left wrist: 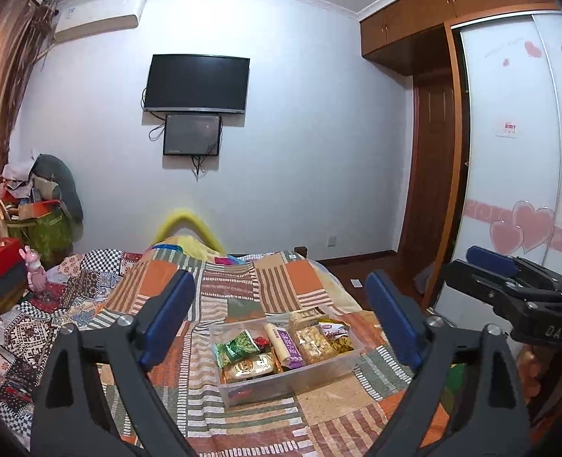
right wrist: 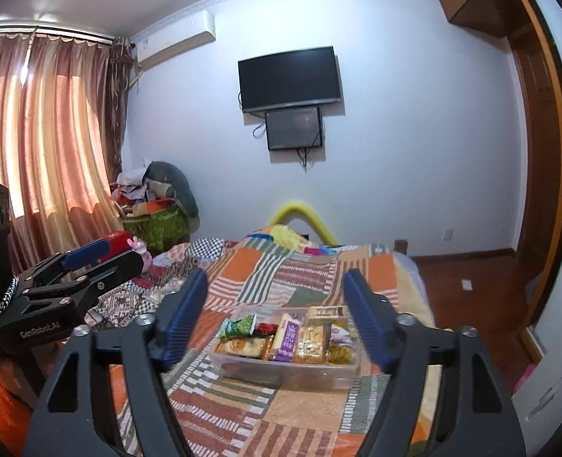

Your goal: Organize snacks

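Currently a clear plastic bin [left wrist: 286, 375] is seen resting on the patchwork bed [left wrist: 223, 289], at about 6 o'clock in both wrist views, with the snack packets [right wrist: 286, 339] laid side by side inside. Both the left gripper [left wrist: 281, 327] and the right gripper [right wrist: 277, 318] are held above it, fingers spread apart, nothing between them. The packets are judged light, crinkly and slippery; a pinch across a sealed edge is advised, since crackers inside could be crushed.

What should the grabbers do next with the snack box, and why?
Probably nothing more than pull away: both the left gripper and right gripper hang open and empty above the bed, and the snacks already sit packed in the clear box.
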### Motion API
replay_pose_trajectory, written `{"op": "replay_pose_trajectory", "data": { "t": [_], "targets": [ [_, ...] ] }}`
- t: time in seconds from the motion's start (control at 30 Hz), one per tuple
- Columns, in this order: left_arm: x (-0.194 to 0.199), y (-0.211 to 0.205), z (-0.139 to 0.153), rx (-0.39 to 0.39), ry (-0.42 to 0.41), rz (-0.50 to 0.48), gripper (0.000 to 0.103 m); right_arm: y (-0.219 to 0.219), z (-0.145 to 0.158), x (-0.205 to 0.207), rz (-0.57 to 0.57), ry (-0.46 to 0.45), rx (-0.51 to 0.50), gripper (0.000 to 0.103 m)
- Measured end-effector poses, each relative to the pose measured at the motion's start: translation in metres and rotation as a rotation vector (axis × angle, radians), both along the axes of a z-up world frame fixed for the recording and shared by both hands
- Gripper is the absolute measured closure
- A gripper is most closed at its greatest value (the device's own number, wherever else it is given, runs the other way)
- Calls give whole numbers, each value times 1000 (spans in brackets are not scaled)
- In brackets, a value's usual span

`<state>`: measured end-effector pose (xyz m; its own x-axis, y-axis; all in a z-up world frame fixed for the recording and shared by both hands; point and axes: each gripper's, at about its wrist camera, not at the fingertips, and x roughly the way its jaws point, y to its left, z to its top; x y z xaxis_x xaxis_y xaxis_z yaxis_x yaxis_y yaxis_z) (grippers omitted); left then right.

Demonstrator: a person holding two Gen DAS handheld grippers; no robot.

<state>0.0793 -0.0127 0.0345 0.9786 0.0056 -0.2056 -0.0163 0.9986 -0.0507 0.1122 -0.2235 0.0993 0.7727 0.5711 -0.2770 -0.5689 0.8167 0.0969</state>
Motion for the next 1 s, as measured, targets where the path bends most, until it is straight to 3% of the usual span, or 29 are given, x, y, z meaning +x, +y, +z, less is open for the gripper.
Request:
{"op": "replay_pose_trajectory", "data": {
  "t": [0.27, 1.0],
  "targets": [
    [-11, -7, -3, 10, -3, 9, 1, 5, -2, -6, -65, -49, -16, 0],
    [-16, -8, -6, -3, 5, 5, 0, -5, -9, -21, -88, -53, -24, 0]
  ]
}}
